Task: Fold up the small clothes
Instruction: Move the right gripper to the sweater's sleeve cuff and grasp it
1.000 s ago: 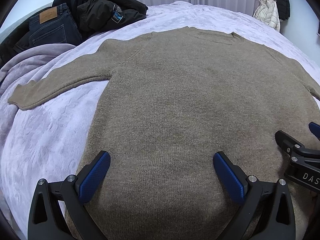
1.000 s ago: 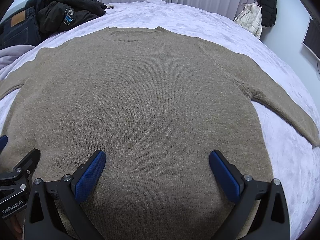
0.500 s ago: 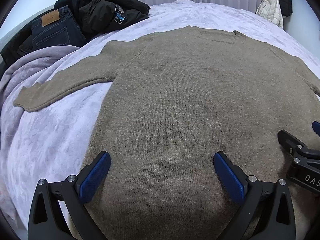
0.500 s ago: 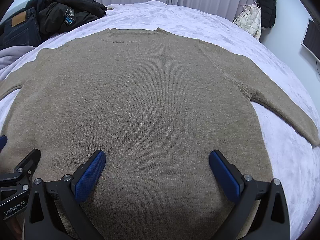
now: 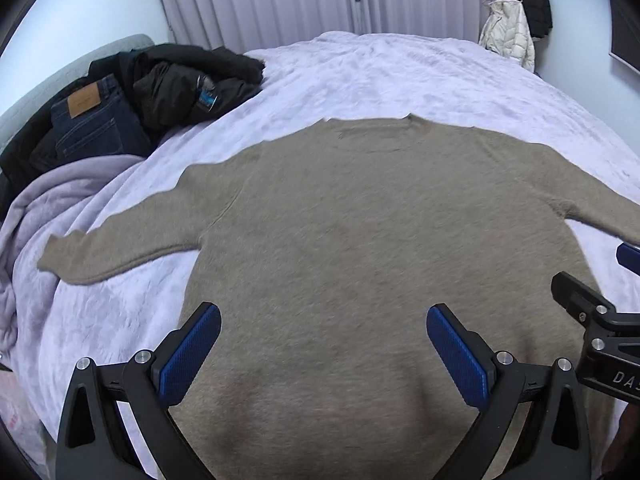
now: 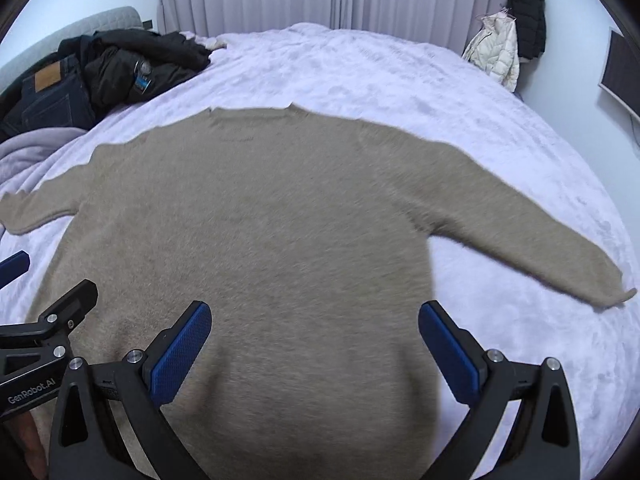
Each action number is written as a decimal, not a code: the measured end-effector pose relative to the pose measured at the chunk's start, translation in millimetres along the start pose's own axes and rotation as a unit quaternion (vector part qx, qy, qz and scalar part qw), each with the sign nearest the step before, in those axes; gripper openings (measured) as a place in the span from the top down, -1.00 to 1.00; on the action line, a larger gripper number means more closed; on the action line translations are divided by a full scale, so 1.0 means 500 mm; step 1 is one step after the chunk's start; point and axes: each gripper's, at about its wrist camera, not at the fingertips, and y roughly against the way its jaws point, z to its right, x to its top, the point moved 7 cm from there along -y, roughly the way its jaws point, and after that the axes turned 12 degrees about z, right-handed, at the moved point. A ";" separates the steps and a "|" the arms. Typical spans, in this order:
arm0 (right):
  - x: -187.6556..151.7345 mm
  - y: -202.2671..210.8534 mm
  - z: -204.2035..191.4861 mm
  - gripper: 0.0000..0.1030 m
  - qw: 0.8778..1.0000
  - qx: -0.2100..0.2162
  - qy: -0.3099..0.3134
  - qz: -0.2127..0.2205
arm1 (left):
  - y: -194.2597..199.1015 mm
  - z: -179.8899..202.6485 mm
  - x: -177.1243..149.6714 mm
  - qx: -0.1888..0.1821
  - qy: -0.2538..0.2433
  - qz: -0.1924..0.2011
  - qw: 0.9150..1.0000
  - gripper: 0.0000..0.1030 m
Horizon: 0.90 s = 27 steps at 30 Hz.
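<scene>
A bedroom with pale curtains (image 5: 280, 4) behind holds a bed (image 5: 400, 76) under a lilac fleece cover. A beige sweater (image 5: 360, 240) lies flat on the cover, neckline toward the curtains, hem toward the cameras, so its body runs from near to far while the two sleeves stretch out sideways. The left gripper (image 5: 323, 350) hangs over the hem with its blue pads spread wide, grasping nothing; the right gripper (image 6: 315, 347) hovers the same way, jaws parted and empty, beside it over the hem.

The left view shows the whole left sleeve (image 5: 120, 252) to its cuff, near a bunched blanket (image 5: 48, 232), while the other sleeve runs out of frame. The right view shows the right sleeve (image 6: 520, 240) to its cuff and only part of the left. Both views catch jeans (image 5: 92, 124) and a black jacket (image 5: 188, 80) piled at the far left, and coats (image 6: 512, 28) hanging on the wall at right.
</scene>
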 end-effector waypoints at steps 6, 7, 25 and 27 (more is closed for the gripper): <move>0.027 0.031 0.083 -1.00 0.999 -0.018 -0.027 0.023 | 0.002 0.071 0.037 -0.014 -0.024 0.005 1.000 -1.00; 0.029 0.035 0.102 -1.00 0.999 -0.023 -0.034 0.026 | 0.003 0.082 0.042 -0.016 -0.028 0.007 0.999 -1.00; -0.038 0.052 0.473 -1.00 0.980 -0.133 -0.146 0.020 | -0.038 0.343 0.121 -0.070 -0.099 0.023 0.992 -1.00; -0.053 0.047 0.524 -1.00 0.975 -0.151 -0.162 0.014 | -0.050 0.368 0.127 -0.077 -0.104 0.021 0.991 -1.00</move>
